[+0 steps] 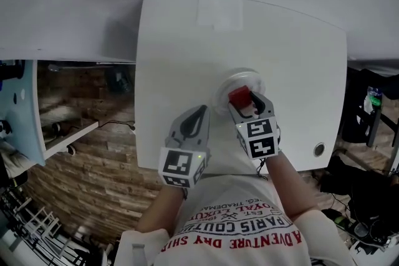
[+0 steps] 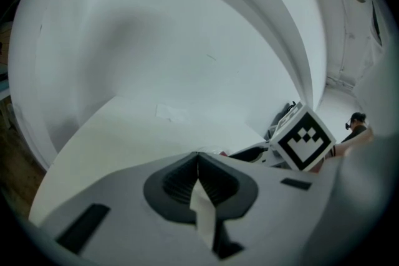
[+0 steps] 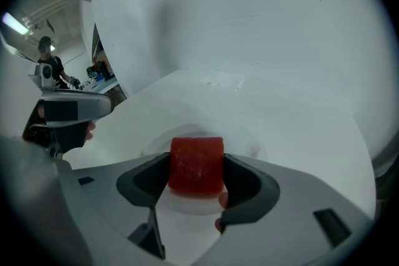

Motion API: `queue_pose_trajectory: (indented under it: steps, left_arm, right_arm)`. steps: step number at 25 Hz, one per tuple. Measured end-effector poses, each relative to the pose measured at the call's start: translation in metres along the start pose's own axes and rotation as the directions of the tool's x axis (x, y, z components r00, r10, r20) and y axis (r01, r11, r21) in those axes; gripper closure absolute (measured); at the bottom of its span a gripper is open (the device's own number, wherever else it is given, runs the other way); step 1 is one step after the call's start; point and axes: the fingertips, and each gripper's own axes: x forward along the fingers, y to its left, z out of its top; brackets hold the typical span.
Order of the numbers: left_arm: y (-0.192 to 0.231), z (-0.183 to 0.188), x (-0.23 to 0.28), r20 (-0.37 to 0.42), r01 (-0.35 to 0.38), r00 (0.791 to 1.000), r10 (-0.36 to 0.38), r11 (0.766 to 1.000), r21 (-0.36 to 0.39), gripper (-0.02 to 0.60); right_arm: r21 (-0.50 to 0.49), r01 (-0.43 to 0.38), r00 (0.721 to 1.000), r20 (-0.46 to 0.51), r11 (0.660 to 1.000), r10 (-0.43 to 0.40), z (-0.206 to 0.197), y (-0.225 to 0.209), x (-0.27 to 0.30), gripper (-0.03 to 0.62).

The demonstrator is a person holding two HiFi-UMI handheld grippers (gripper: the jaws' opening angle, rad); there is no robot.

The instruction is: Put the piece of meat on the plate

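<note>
A red block of meat [image 3: 196,165] sits between the jaws of my right gripper [image 3: 196,172], which is shut on it just above a small white plate [image 3: 249,146]. In the head view the meat [image 1: 239,95] hangs over the plate [image 1: 249,78] near the middle of the white table, held by the right gripper [image 1: 244,100]. My left gripper [image 1: 194,118] rests to the left of the plate with its jaws pressed together and nothing in them. In the left gripper view the left gripper [image 2: 198,162] is shut, and the right gripper's marker cube [image 2: 305,139] shows at the right.
The white table [image 1: 187,40] has its left edge beside a brick-patterned floor [image 1: 87,152] and a white shelf unit [image 1: 25,109]. A round hole [image 1: 319,149] sits near the table's front right corner. A paper label [image 1: 218,12] lies at the table's far side.
</note>
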Motion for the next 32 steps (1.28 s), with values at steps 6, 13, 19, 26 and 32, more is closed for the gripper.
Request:
queue_pose_trajectory:
  steps: [6, 13, 19, 26, 32]
  left_arm:
    - [0.002, -0.007, 0.000, -0.007, -0.010, 1.000, 0.010, 1.000, -0.012, 0.574]
    - [0.002, -0.011, -0.007, -0.016, -0.022, 1.000, 0.022, 1.000, -0.010, 0.574]
    - [-0.009, 0.007, -0.016, 0.028, -0.009, 1.000, 0.009, 1.000, 0.012, 0.574]
    - [-0.047, 0.037, -0.034, 0.105, 0.026, 0.994, -0.032, 0.998, 0.062, 0.574]
    - [-0.083, 0.073, -0.056, 0.188, 0.054, 0.979, -0.076, 0.991, 0.121, 0.574]
  right_arm:
    - [0.012, -0.003, 1.000, -0.010, 1.000, 0.003, -0.001, 0.001, 0.006, 0.319]
    - [0.030, 0.000, 0.999, 0.047, 1.000, -0.001, 0.006, 0.001, 0.002, 0.318]
    - [0.080, 0.038, 0.982, 0.184, 0.996, -0.052, 0.027, -0.006, -0.036, 0.398]
    - [0.093, 0.093, 0.933, 0.339, 0.991, -0.120, 0.049, -0.011, -0.104, 0.580]
    - [0.055, 0.104, 0.849, 0.514, 0.993, -0.117, 0.074, 0.000, -0.171, 0.582]
